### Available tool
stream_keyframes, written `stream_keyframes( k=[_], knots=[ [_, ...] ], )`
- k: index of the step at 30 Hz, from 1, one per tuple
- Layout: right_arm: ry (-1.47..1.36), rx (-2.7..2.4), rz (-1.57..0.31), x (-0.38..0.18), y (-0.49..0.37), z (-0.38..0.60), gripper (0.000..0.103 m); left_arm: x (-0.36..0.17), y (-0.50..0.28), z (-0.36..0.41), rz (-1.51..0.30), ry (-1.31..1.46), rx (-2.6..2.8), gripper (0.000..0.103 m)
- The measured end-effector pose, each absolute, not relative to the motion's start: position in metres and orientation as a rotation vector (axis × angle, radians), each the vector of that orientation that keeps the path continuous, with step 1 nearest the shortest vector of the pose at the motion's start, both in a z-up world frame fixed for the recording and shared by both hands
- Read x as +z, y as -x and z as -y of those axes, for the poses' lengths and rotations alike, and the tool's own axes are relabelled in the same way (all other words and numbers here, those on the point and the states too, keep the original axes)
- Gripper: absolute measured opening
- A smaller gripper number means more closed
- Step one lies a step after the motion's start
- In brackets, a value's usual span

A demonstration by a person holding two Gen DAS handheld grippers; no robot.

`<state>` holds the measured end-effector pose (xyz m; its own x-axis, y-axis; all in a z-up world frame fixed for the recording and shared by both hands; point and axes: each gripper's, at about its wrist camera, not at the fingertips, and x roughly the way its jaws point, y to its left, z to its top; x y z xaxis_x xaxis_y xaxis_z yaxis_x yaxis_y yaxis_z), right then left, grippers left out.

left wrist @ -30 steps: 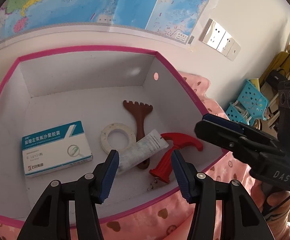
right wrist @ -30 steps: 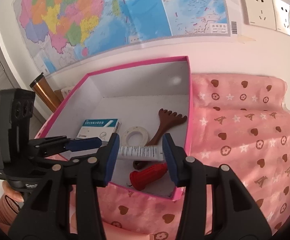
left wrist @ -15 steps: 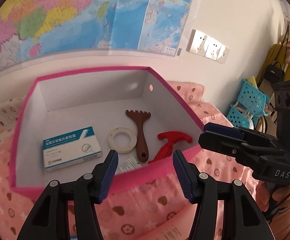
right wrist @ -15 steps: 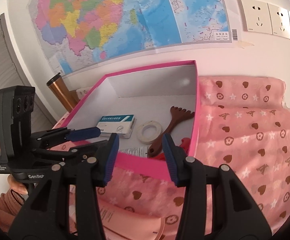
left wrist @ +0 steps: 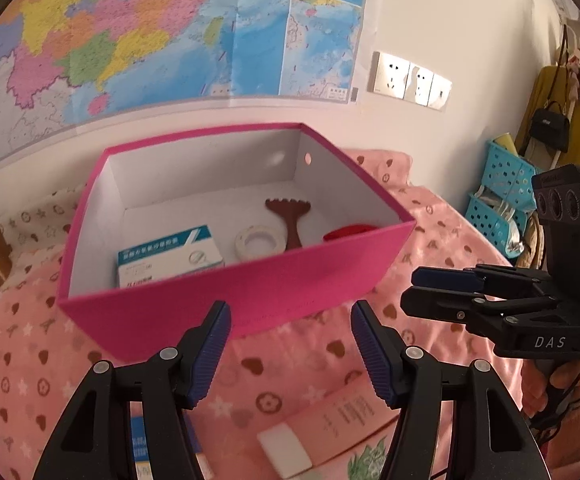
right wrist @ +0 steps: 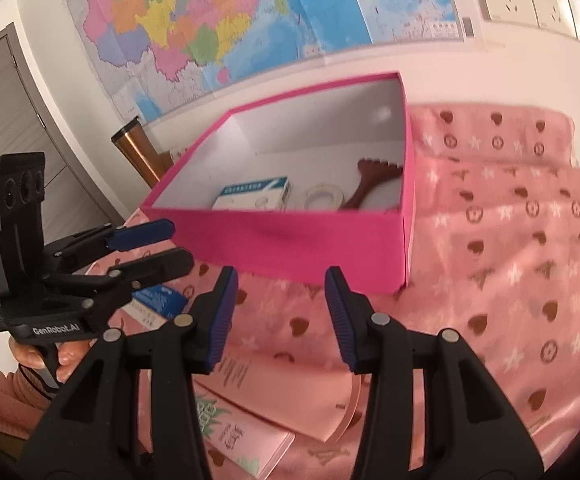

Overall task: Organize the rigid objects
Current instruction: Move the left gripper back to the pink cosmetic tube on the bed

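A pink box (left wrist: 250, 280) (right wrist: 290, 240) stands on the pink patterned cloth. Inside lie a white and blue medicine box (left wrist: 166, 258) (right wrist: 252, 196), a white tape roll (left wrist: 256, 242) (right wrist: 324, 197), a brown comb-like tool (left wrist: 290, 216) (right wrist: 374, 180) and a red piece (left wrist: 350, 232) partly hidden by the wall. My left gripper (left wrist: 290, 344) is open and empty in front of the box; it also shows in the right wrist view (right wrist: 158, 244). My right gripper (right wrist: 278, 312) is open and empty, and shows in the left wrist view (left wrist: 430, 288).
Flat pink packages (right wrist: 290, 384) (left wrist: 330, 428) and a blue box (right wrist: 162, 300) lie on the cloth near the grippers. A copper cylinder (right wrist: 138, 148) stands left of the box. Blue baskets (left wrist: 502, 200) stand at the right. A map and sockets are on the wall.
Both grippers have pulled back and away from the box. The white tube seen in the box a second ago is now hidden behind its near wall.
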<state>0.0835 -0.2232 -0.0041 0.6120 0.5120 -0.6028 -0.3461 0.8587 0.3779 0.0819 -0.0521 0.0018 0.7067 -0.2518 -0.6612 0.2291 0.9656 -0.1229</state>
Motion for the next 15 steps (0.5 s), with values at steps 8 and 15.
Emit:
stream_keyframes(
  k=[8, 15],
  knots=[
    [-0.255, 0.509, -0.831, -0.027, -0.073, 0.22, 0.047, -0.021, -0.066, 0.041, -0.798, 0.058, -0.254, 0.064],
    [-0.268, 0.51, -0.873, -0.042, -0.066, 0.216, 0.047, -0.042, -0.055, 0.02, -0.858, 0.128, -0.239, 0.064]
  ],
)
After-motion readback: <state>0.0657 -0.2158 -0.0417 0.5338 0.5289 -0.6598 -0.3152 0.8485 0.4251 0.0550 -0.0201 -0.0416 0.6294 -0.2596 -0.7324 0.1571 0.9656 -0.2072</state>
